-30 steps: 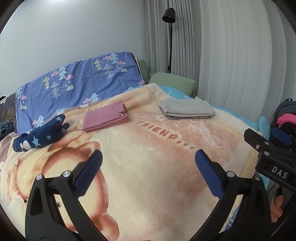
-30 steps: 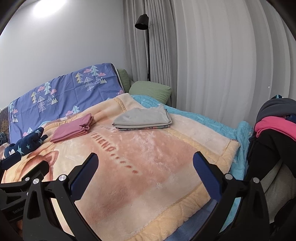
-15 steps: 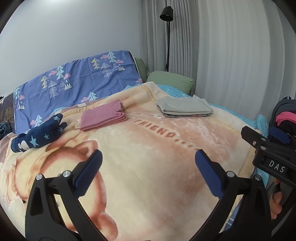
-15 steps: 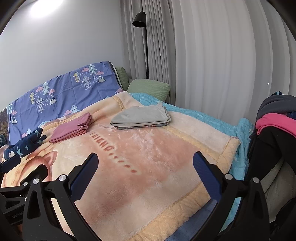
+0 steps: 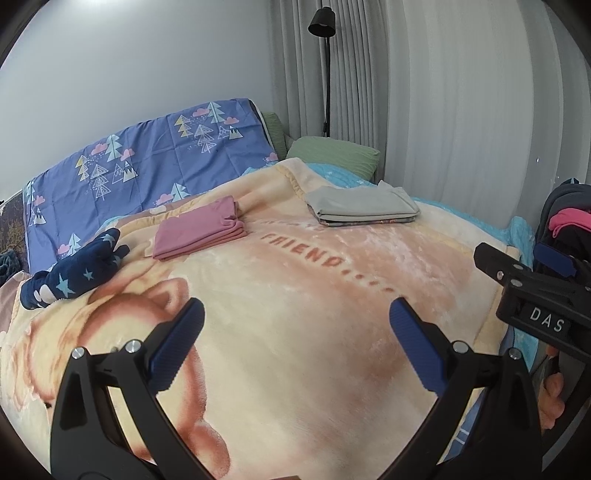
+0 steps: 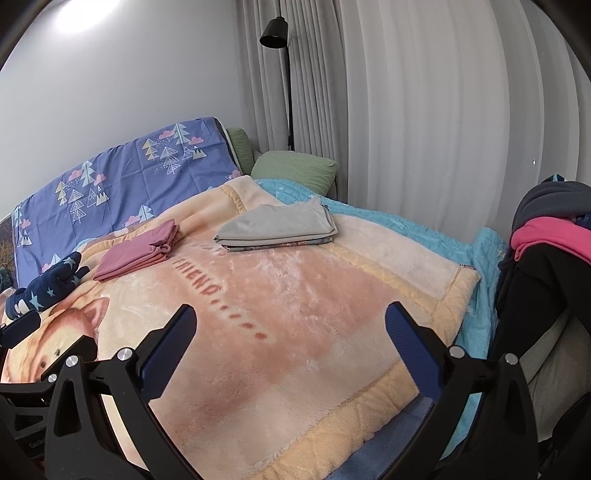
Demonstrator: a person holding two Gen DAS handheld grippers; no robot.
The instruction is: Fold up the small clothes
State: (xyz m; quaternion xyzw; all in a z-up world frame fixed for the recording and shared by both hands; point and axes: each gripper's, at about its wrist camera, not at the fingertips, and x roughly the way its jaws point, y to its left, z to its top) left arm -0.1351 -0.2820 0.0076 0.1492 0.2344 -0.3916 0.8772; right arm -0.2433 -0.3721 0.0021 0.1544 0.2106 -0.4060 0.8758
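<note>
A folded pink garment (image 5: pixel 201 229) (image 6: pixel 138 251) and a folded grey garment (image 5: pixel 364 205) (image 6: pixel 277 227) lie far back on the peach blanket (image 5: pixel 295 314) (image 6: pixel 295 314). A dark blue star-patterned garment (image 5: pixel 74 271) (image 6: pixel 46 288) lies crumpled at the left. My left gripper (image 5: pixel 295 321) hangs open above the blanket's middle, nothing between its fingers. My right gripper (image 6: pixel 290 321) is open too, empty, over the blanket's right half. The right gripper's body (image 5: pixel 532 291) shows at the right edge of the left wrist view.
A pile of dark and pink clothes (image 6: pixel 546 251) (image 5: pixel 569 218) sits at the right beside the bed. A blue tree-print cover (image 5: pixel 147 162), a green pillow (image 5: pixel 332 155) and a black floor lamp (image 5: pixel 323 26) stand at the head. Curtains (image 6: pixel 424 110) run along the right.
Both grippers have drifted slightly, so the folded garments sit a little lower and more to the left in view. Neither gripper has opened, shut or touched anything.
</note>
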